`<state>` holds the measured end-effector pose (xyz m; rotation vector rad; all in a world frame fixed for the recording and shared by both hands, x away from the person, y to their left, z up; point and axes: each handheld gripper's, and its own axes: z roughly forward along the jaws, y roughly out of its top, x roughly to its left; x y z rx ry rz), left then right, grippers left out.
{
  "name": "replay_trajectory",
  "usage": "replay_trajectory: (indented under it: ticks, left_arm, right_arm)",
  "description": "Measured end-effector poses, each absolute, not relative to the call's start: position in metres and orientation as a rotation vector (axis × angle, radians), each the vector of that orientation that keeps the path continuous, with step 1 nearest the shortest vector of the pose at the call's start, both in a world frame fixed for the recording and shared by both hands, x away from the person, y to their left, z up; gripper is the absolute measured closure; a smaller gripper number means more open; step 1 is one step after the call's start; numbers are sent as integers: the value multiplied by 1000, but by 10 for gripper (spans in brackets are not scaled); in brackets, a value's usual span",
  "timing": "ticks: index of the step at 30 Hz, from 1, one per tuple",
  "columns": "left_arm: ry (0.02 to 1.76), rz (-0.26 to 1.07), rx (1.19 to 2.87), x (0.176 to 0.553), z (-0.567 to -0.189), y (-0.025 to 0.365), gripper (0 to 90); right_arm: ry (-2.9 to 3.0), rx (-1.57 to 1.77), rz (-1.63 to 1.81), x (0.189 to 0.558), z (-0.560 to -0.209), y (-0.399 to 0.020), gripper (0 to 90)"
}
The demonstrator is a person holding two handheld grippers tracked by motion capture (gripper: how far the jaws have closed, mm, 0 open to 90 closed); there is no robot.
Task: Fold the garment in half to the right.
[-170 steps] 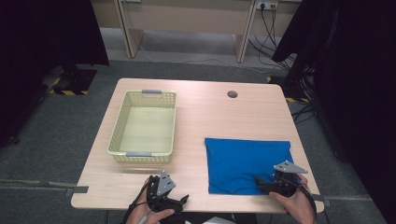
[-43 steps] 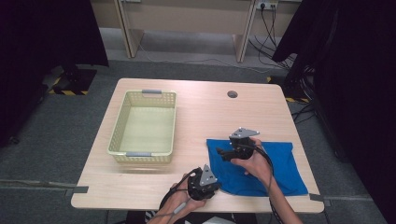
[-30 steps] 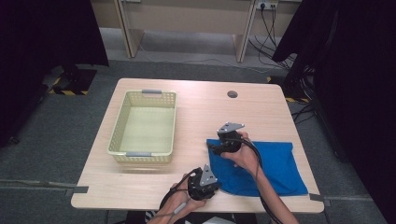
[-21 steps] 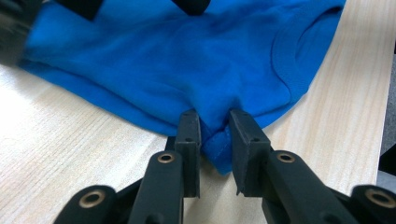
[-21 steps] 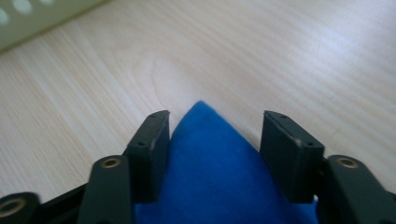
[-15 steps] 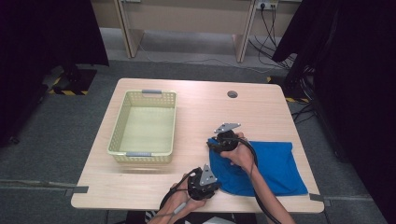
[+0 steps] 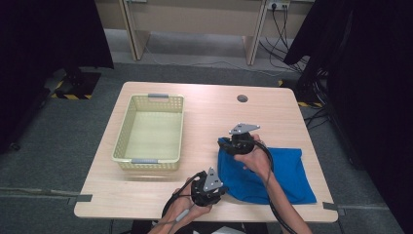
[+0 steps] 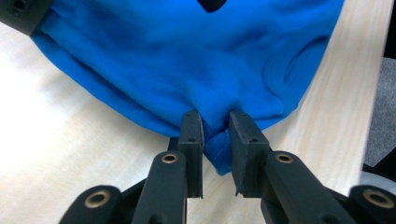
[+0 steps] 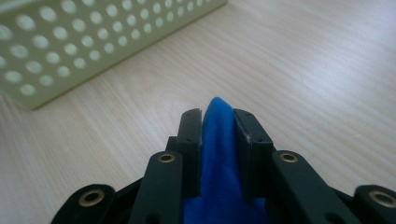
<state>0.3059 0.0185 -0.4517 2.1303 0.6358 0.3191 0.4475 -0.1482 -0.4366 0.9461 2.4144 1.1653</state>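
A blue cloth (image 7: pixel 282 175) lies spread on the right half of the wooden table (image 7: pixel 204 107). My left gripper (image 7: pixel 223 189) is at the cloth's near left corner. In the left gripper view its jaws (image 8: pixel 215 116) pinch that corner of the cloth (image 8: pixel 187 56). My right gripper (image 7: pixel 223 143) is at the cloth's far left corner. Its jaws have just been closing, and in the right gripper view they (image 9: pixel 217 112) grip a raised fold of the cloth (image 9: pixel 215 154) between their pads.
A pale yellow perforated basket (image 7: pixel 122 131) stands on the table's left half and appears beyond the jaws in the right gripper view (image 9: pixel 70 46). A round cable hole (image 7: pixel 242 98) sits near the far edge. The table's front edge runs close behind the left gripper.
The right gripper came from the cloth's near right corner to its far left corner and closed on a fold there. The left gripper moved right to the near left corner and holds it.
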Motion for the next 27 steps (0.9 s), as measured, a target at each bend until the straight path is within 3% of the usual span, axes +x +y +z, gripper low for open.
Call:
replay_trajectory:
  ticks: [10,27]
  left_arm:
    - [549,343,2105,305,-419,8,760]
    - [389,322,2146,314,-390,-69,760]
  right_arm:
    - [2342,908,1275,438,-401,-165,743]
    - [2195,1036,1333,427,-386,-249,750]
